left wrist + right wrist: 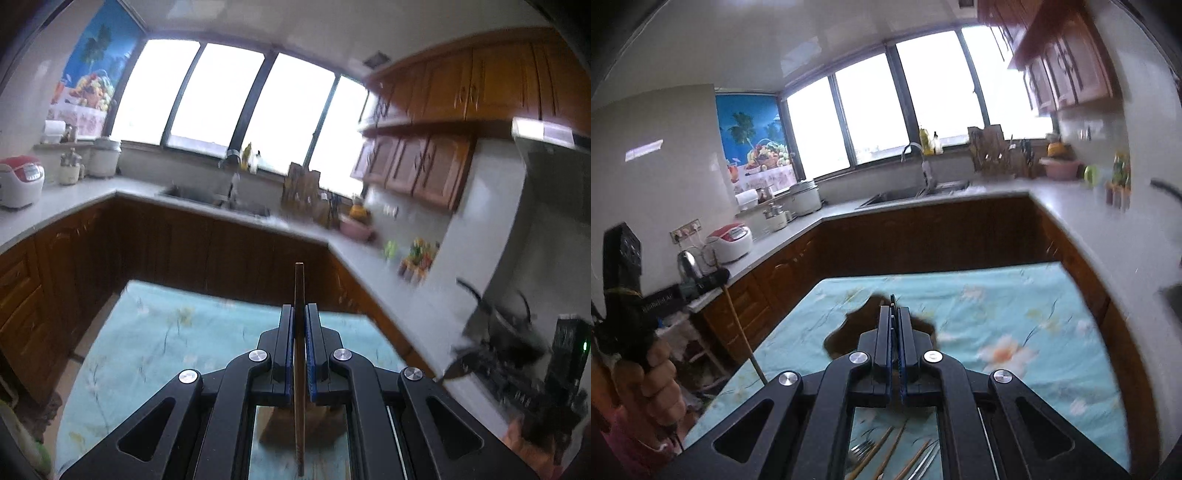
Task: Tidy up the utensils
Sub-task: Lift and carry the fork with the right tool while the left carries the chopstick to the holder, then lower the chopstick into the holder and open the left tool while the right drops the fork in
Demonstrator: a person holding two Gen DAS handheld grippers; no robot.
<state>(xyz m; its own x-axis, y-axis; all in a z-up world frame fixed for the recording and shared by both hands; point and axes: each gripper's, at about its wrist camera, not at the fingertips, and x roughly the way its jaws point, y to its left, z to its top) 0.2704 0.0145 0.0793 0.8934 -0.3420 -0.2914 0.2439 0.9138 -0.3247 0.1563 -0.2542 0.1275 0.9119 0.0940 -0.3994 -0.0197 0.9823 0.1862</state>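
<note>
- Two grippers, both mine, held up over a table w/ light-blue floral cloth [1015, 314]; kitchen counters + window behind, pics blurred
- Left gripper [300, 314]: pads clamped on one wooden chopstick [299, 295]; stick stands upright betw. the pads, top end poking above the tips, lower end running down past the frame of the gripper
- Same chopstick seen from right wrist view, slanting down from the left gripper [718, 277] at left edge; a hand [653, 384] wraps that gripper's handle
- Below left gripper, through its frame: a brown wooden shape [306, 421] on the cloth; can't tell what it is
- Right gripper [894, 314]: pads together; nothing visibly held betw. them; a dark brown shape [849, 328] lies on the cloth just beyond the tips, partly hidden by them
- Rest of utensils lie on the cloth under right gripper, seen through its frame: a fork [860, 450], more wooden chopsticks [886, 446], some metal pieces [925, 461]; loosely side by side, some crossing
- Right gripper also at right edge of left wrist view [465, 363], blurred; near the stove side
</note>
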